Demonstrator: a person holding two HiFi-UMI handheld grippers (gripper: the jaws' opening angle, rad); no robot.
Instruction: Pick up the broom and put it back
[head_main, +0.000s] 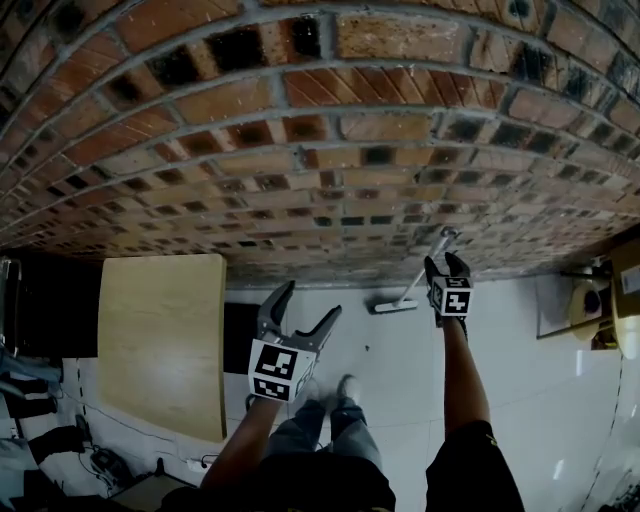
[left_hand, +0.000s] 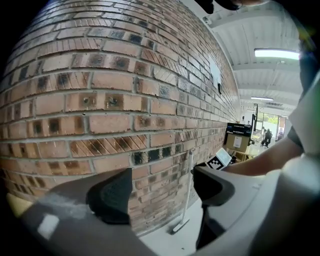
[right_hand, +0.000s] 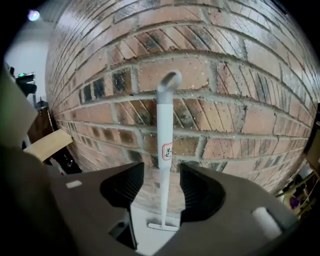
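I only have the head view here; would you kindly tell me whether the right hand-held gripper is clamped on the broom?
Observer: No. In the right gripper view the broom handle stands between the jaws of the right hand-held gripper, with a gap on each side.
Operator: Thank you. Is there any mark on the handle?
Observer: Yes, a small red-edged label just above the jaws.
Operator: And the left hand-held gripper?
Observer: Its own view shows the left hand-held gripper open and holding nothing; the broom stands well beyond its jaws.

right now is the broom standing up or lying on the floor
Standing: the broom leans on the brick wall, head on the floor.
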